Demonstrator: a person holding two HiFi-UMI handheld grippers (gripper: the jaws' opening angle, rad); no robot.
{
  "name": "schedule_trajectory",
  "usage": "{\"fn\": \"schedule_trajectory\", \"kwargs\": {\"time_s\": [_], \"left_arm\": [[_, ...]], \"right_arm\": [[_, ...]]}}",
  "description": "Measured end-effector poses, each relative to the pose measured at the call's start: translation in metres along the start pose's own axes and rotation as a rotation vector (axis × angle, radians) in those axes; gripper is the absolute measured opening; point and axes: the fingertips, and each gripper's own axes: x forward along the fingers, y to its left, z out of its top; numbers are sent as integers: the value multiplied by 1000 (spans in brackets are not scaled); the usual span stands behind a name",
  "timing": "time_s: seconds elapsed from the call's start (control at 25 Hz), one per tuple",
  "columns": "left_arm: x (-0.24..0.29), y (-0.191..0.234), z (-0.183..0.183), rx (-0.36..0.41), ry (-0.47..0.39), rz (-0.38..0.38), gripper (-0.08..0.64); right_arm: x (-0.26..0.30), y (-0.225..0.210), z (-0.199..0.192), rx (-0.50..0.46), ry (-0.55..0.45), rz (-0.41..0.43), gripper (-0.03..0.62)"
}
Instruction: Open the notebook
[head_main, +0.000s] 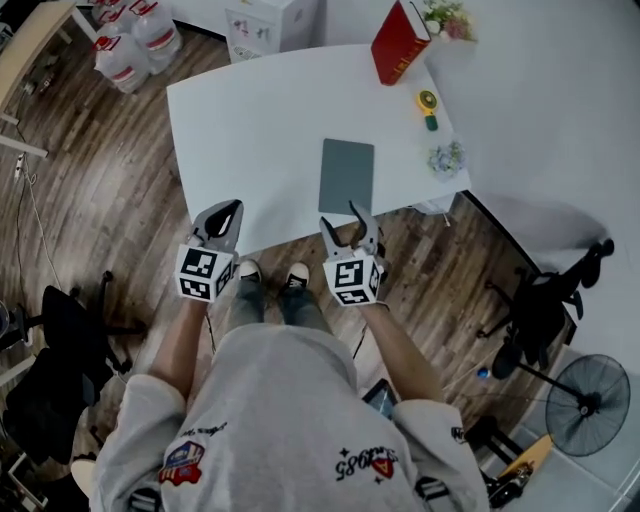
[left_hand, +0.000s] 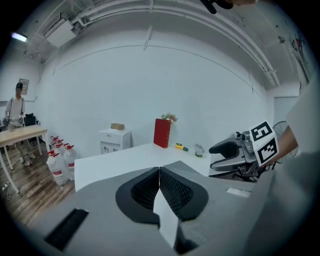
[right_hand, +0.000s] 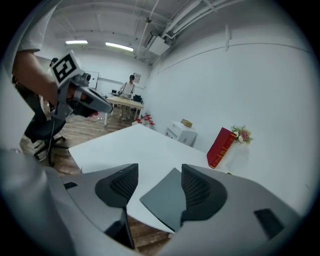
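A grey notebook (head_main: 346, 175) lies closed and flat on the white table (head_main: 260, 120), near the table's front edge. In the right gripper view the notebook (right_hand: 165, 197) shows between the jaws but farther off. My right gripper (head_main: 348, 228) hangs just short of the notebook's near edge, open and empty. My left gripper (head_main: 222, 221) hovers at the table's front edge, left of the notebook, with its pads (left_hand: 150, 187) together and nothing between them. The right gripper (left_hand: 235, 155) also shows in the left gripper view.
A red book (head_main: 398, 42) stands at the table's far right corner by a small flower pot (head_main: 446, 18). A yellow tool (head_main: 428, 105) and a small glass ornament (head_main: 446, 158) lie at the right edge. Water bottles (head_main: 135, 40), office chairs and a fan (head_main: 588, 404) stand around.
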Motion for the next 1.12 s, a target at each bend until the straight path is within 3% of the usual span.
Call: {"fn": "schedule_trajectory", "kwargs": {"time_s": [0.36, 0.68, 1.12], "left_arm": [[14, 23, -40, -36, 35, -29, 5], [-14, 56, -76, -64, 99, 35, 5], [-52, 84, -103, -125, 125, 133, 5]], "right_arm": [[56, 25, -69, -229, 205, -4, 247], [95, 39, -121, -359, 338, 12, 255], [121, 46, -133, -491, 406, 16, 206]]}}
